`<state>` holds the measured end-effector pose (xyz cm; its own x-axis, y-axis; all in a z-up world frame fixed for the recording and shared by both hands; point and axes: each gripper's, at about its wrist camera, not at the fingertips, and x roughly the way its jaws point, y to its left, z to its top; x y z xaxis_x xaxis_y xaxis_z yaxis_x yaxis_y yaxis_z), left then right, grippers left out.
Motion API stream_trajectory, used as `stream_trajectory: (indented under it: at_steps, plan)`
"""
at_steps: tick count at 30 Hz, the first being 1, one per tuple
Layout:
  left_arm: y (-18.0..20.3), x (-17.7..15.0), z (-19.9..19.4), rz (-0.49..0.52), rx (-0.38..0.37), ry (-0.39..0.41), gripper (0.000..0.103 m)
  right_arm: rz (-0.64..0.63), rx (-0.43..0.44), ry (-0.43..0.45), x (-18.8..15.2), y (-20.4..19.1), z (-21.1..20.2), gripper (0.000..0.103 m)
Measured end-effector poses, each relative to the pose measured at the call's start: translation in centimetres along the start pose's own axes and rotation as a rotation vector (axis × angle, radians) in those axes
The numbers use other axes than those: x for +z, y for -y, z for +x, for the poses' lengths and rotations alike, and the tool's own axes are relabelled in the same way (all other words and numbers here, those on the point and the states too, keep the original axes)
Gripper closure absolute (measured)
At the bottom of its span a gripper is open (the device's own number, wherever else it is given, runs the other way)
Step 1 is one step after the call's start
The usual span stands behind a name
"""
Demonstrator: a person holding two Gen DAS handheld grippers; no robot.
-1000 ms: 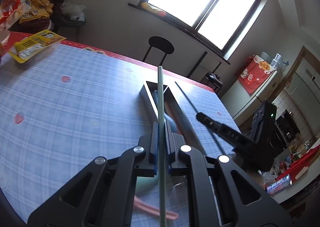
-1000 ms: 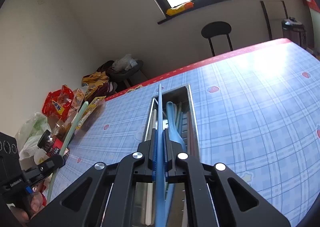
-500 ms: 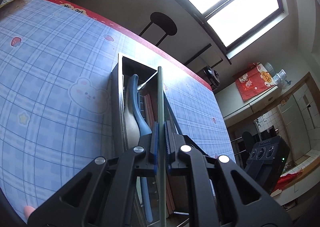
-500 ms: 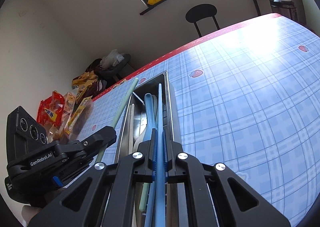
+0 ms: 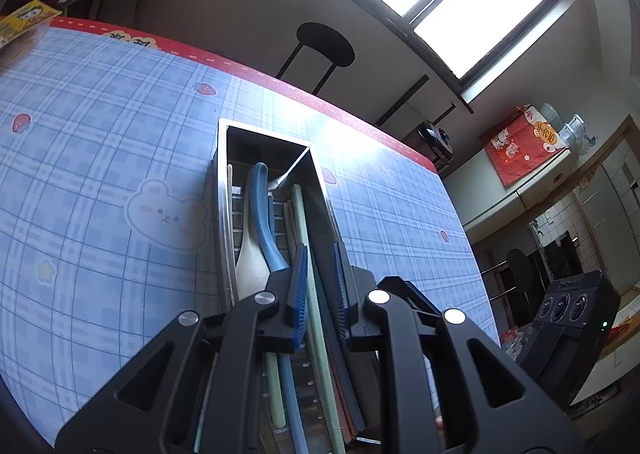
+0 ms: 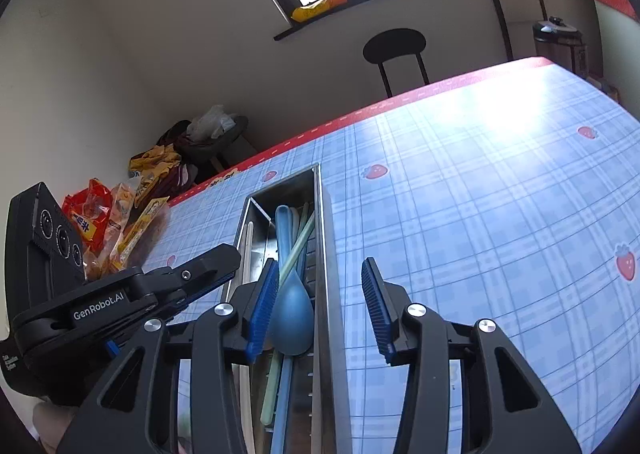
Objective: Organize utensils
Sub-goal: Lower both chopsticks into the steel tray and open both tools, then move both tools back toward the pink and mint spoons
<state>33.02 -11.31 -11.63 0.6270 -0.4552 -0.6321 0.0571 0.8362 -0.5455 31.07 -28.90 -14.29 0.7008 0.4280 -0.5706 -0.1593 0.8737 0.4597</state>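
Observation:
A long metal tray [image 5: 219, 214] lies on the blue plaid tablecloth. It holds a blue spoon [image 5: 260, 214], a white spoon [image 5: 250, 262] and several chopsticks. My left gripper [image 5: 320, 290] hovers over the tray's near end with its jaws opening. A pale green chopstick [image 5: 310, 294] runs between them, down in the tray, and the pads do not press on it. My right gripper [image 6: 320, 306] is open and still opening; it straddles the tray's right wall [image 6: 324, 254]. Below it lie the blue spoon [image 6: 290, 318], a blue chopstick [image 6: 280, 406] and the green chopstick [image 6: 298, 246]. The left gripper [image 6: 224, 266] shows beside it.
Snack packets [image 6: 112, 214] lie at the table's far left edge. A black stool [image 5: 324, 42] stands beyond the red table border, under the window. The right gripper's black housing [image 5: 572, 318] sits close on the right. Bare cloth [image 6: 480, 214] spreads right of the tray.
The left gripper swung over the tray. Both grippers, shut on a chopstick each before, have opened. The green and blue chopsticks now lie in the tray.

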Motion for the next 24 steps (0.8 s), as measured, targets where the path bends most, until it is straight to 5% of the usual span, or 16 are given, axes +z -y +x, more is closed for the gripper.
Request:
stream_trajectory:
  at_steps: [13,17,20,24]
  plan:
    - [-0.5,0.2,-9.6,0.212,0.211,0.202,0.049,-0.131,-0.151,0.126,0.5,-0.7,-2.5,0.006]
    - [-2.1,-1.1,-14.1,0.264,0.312,0.297,0.019,-0.165,-0.184,0.138,0.4,-1.5,-3.0,0.006]
    - [-3.1,-2.6,-17.4,0.312,0.377,0.362,0.006,-0.178,-0.201,0.153,0.1,-2.1,-3.4,0.006]
    - [-4.9,-5.3,-20.5,0.346,0.394,0.404,0.006,-0.246,-0.249,0.199,-1.5,-3.7,-4.5,0.006]
